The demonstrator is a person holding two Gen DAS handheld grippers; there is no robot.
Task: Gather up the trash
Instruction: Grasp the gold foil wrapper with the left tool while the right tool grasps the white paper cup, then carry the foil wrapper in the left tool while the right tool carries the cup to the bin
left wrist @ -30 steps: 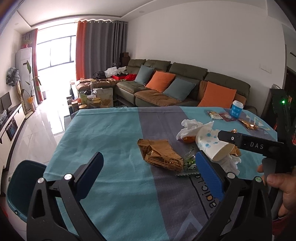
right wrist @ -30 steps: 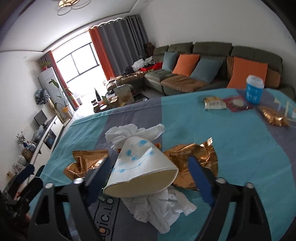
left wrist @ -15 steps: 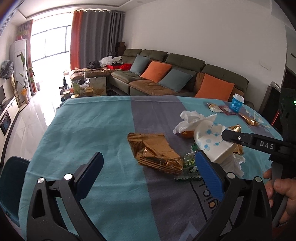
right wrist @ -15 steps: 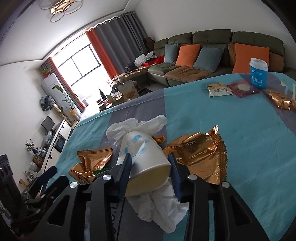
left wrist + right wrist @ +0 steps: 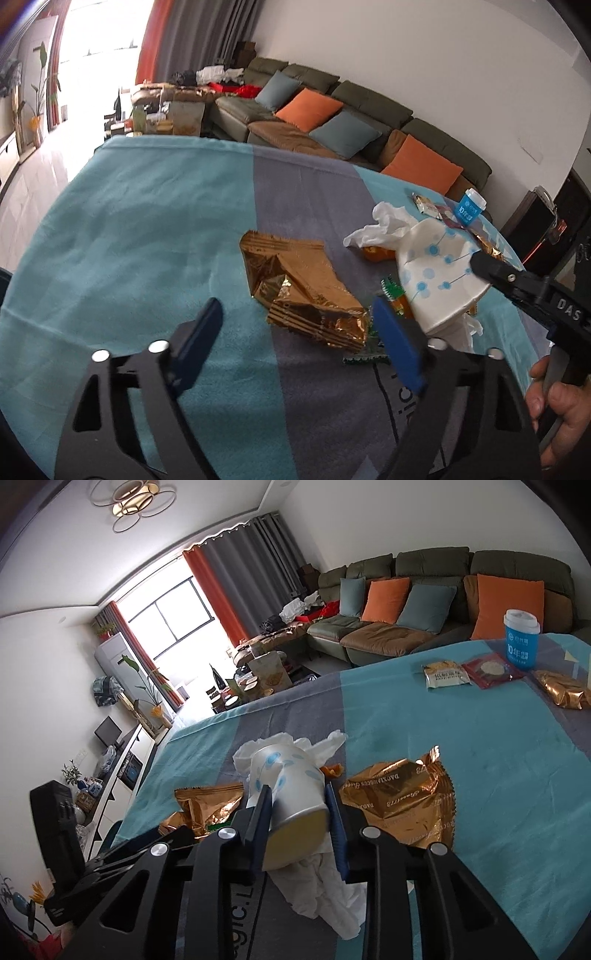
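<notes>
Between the right gripper (image 5: 298, 814) jaws sits the pinched paper cup (image 5: 291, 790); left gripper (image 5: 295, 345) jaws spread

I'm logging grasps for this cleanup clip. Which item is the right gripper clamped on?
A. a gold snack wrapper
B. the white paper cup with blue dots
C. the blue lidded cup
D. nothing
B. In the right wrist view the right gripper has its fingers pressed against both sides of the white paper cup, which lies on its side.
</notes>
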